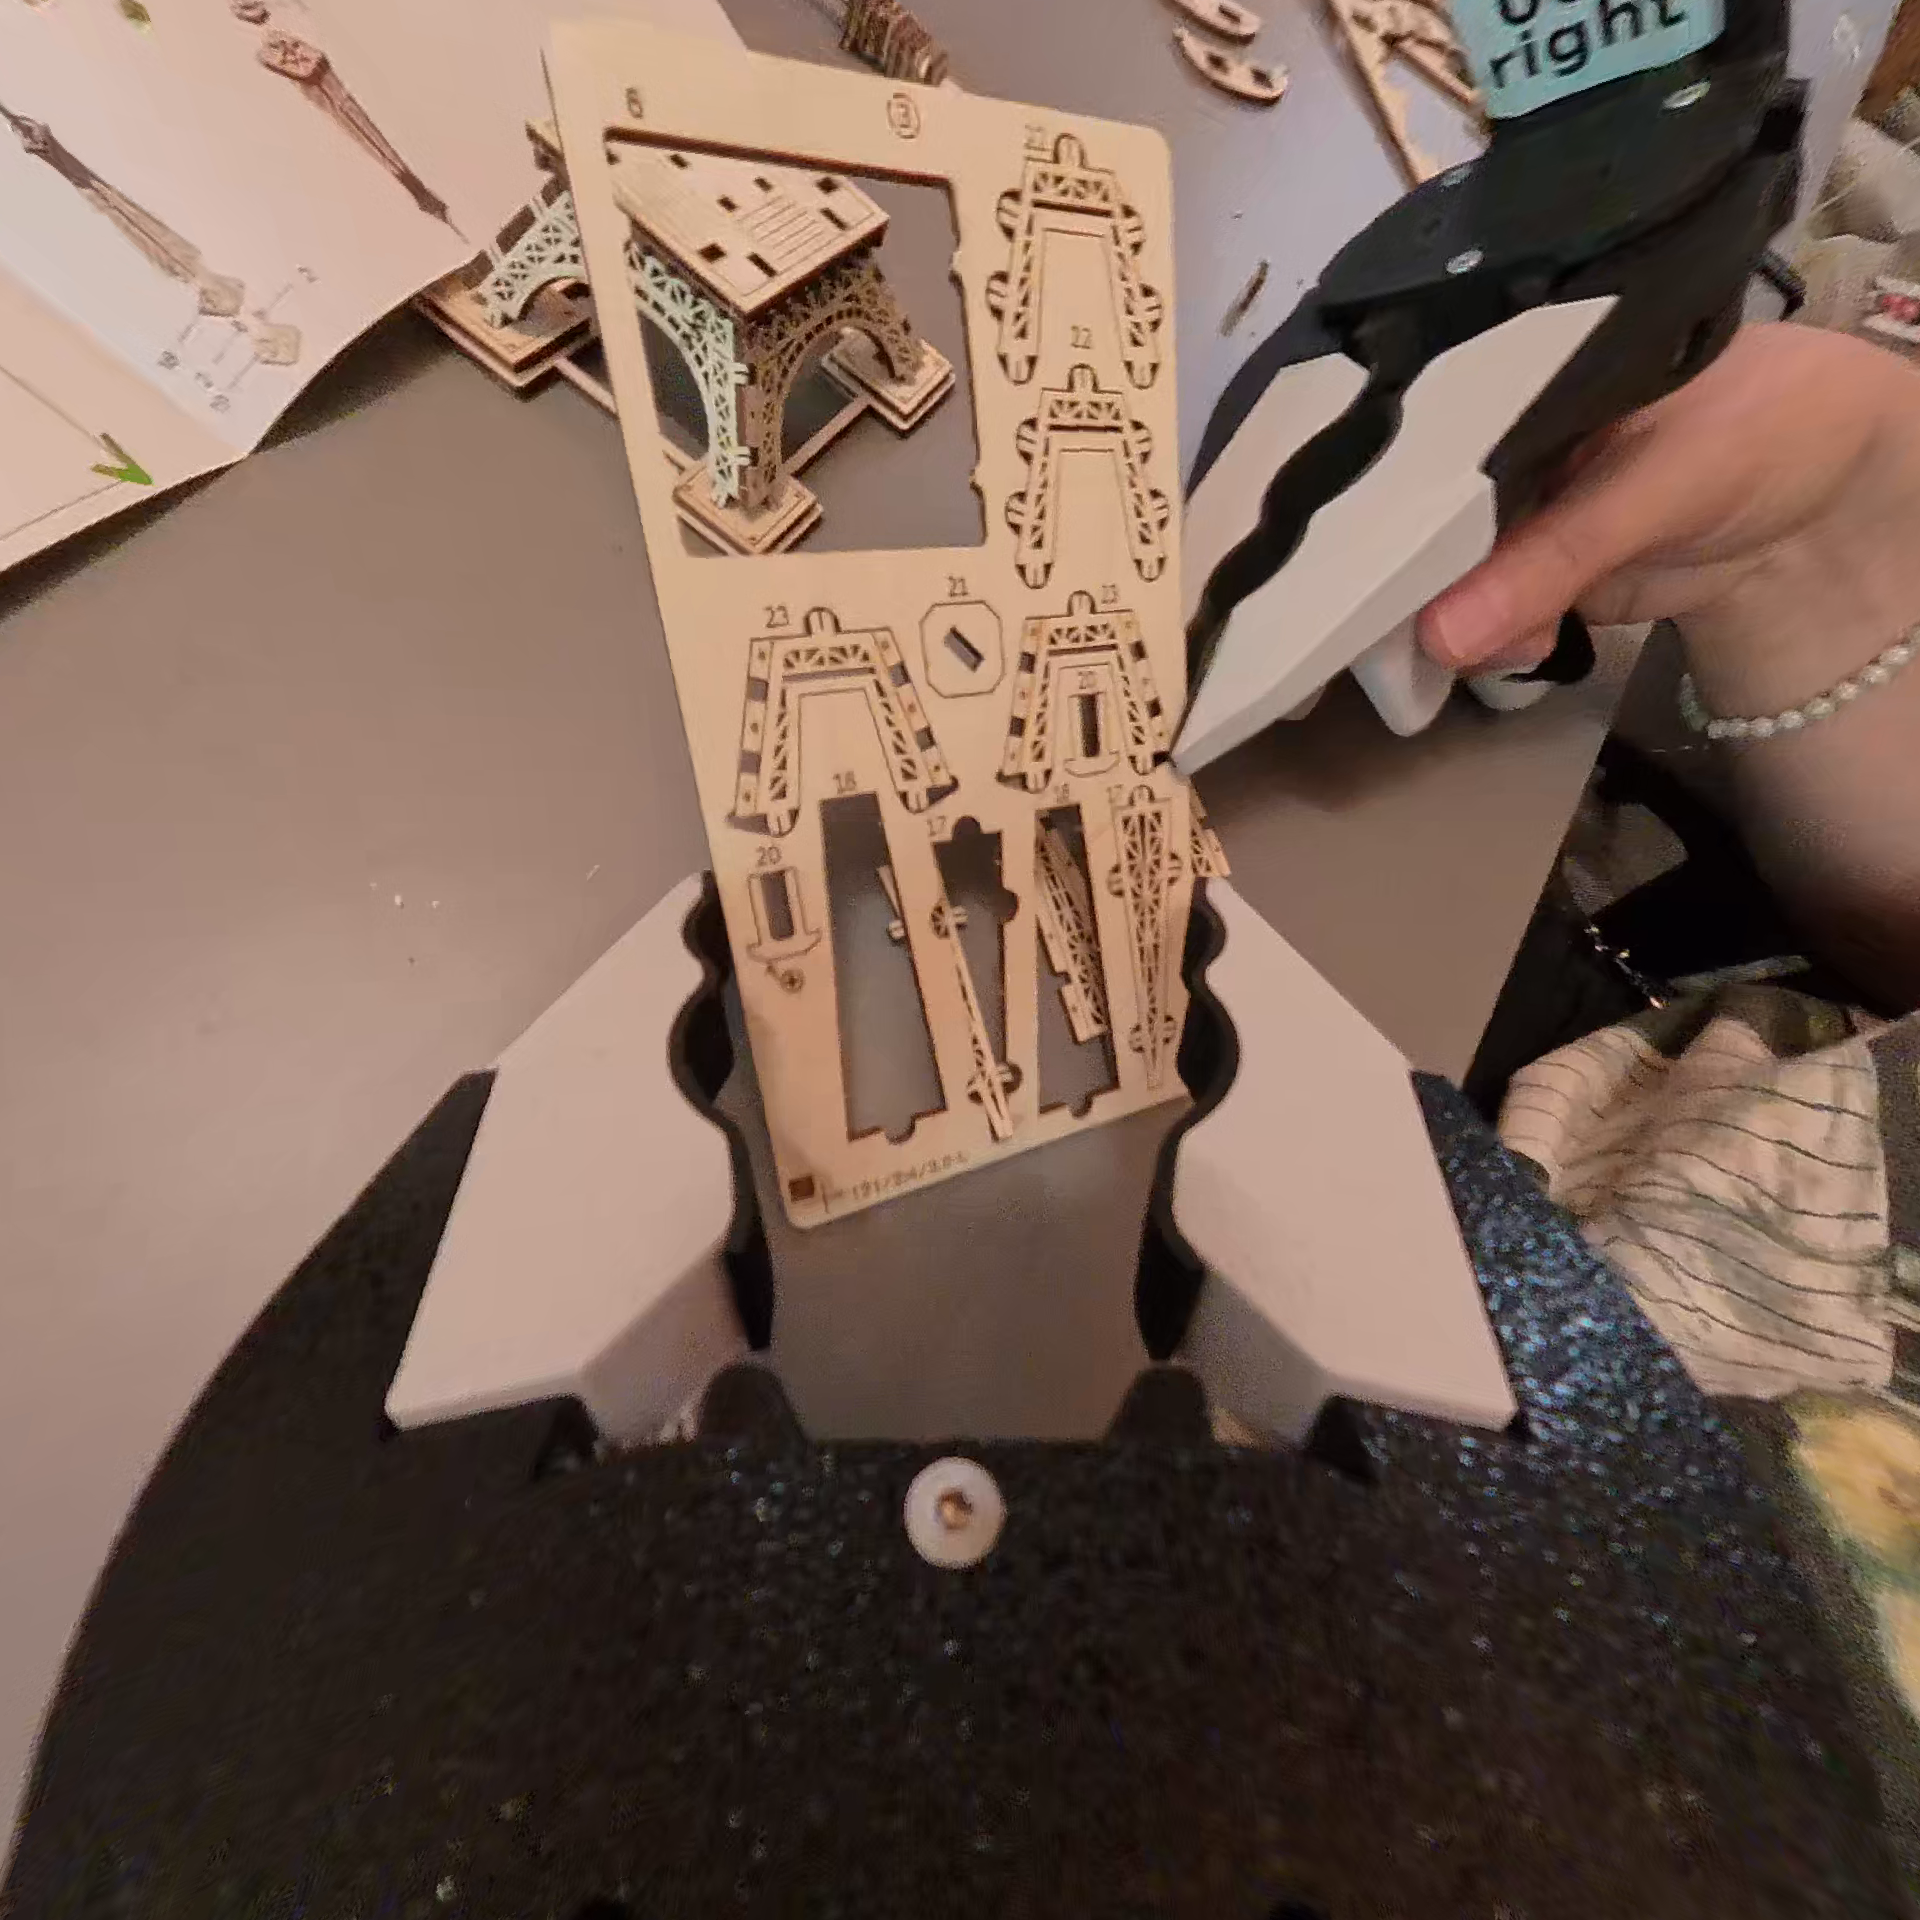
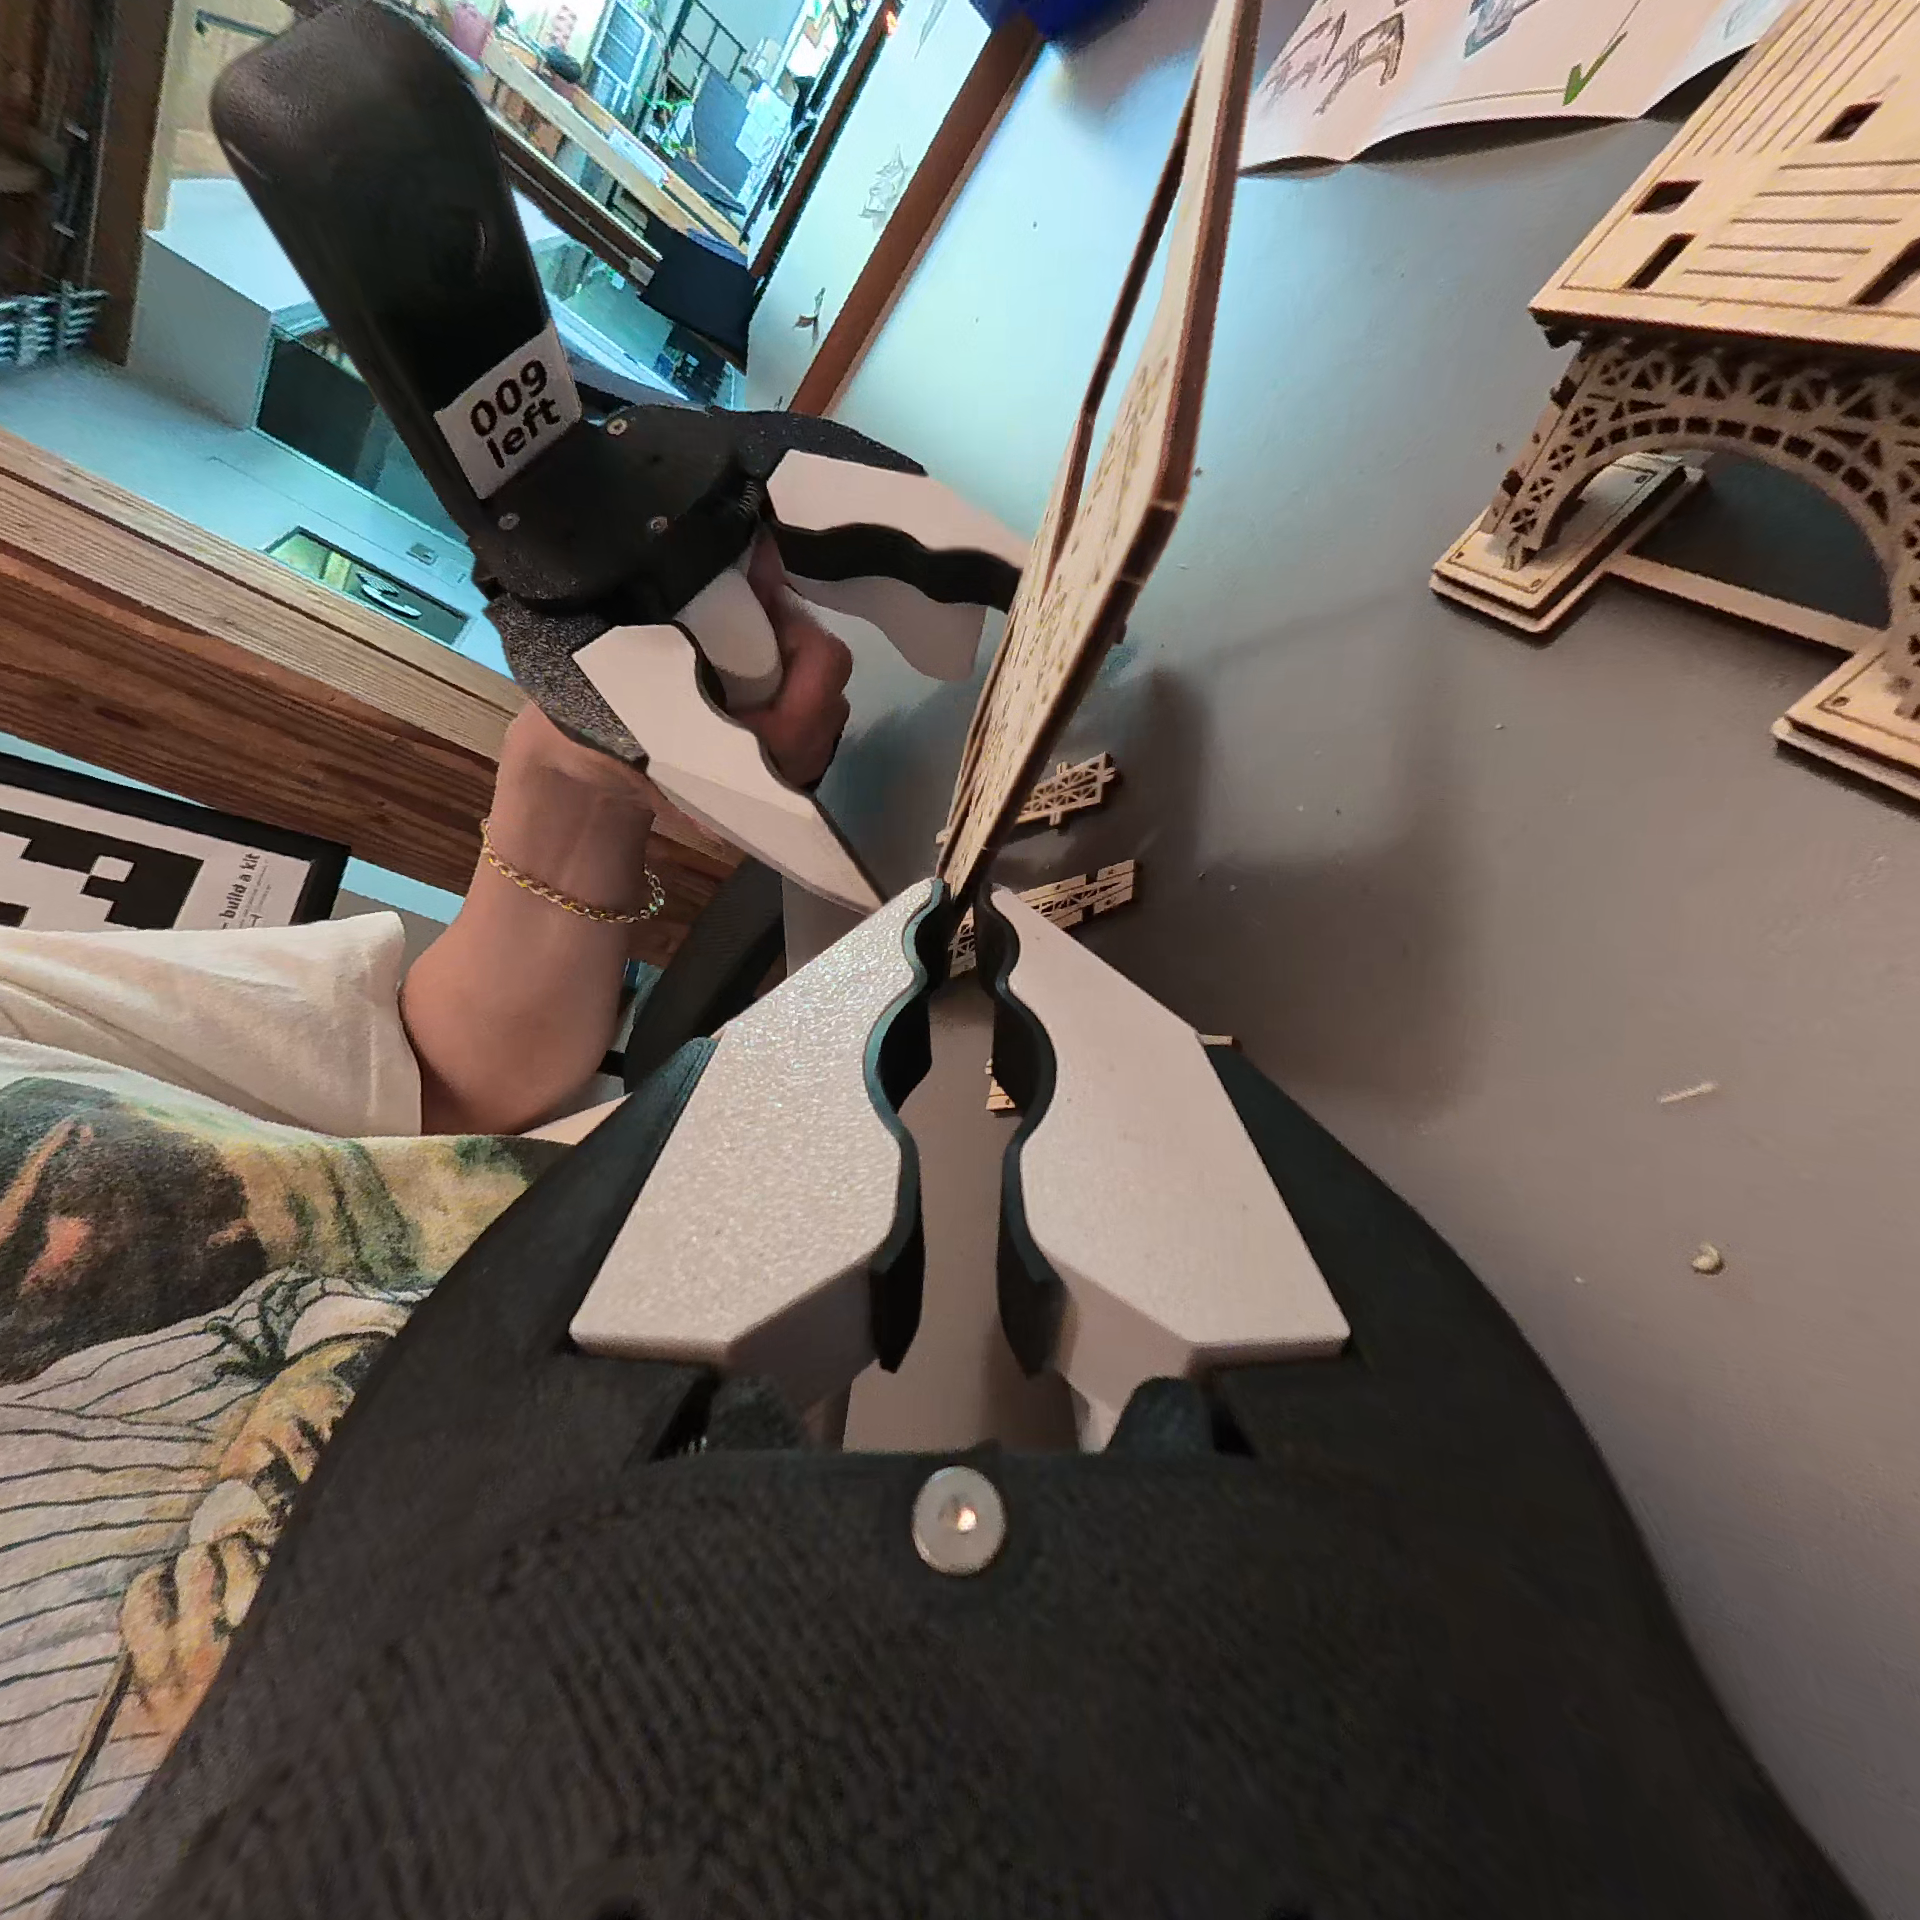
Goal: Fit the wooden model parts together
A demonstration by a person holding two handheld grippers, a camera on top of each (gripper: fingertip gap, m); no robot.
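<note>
A thin wooden sheet of laser-cut tower parts (image 1: 904, 675) stands upright over the grey table, several of its slots empty. My left gripper (image 1: 951, 894) is shut on the sheet's lower part, one finger on each side edge. My right gripper (image 1: 1184, 758) comes in from the right and pinches the sheet's right edge; in the right wrist view my right gripper (image 2: 961, 904) is closed on the edge of the sheet (image 2: 1101, 520). The left gripper's fingers (image 2: 748, 790) show there on either side of the sheet. The assembled tower base (image 1: 769, 312) (image 2: 1714, 416) stands on the table behind.
Paper instructions (image 1: 156, 260) (image 2: 1455, 73) lie at the far left. Loose lattice parts (image 2: 1075, 795) lie on the table under the sheet, more wooden pieces (image 1: 1226, 52) at the back. A second tower section (image 1: 520, 270) sits behind the sheet. The table's edge (image 1: 1558, 831) and clothing are at the right.
</note>
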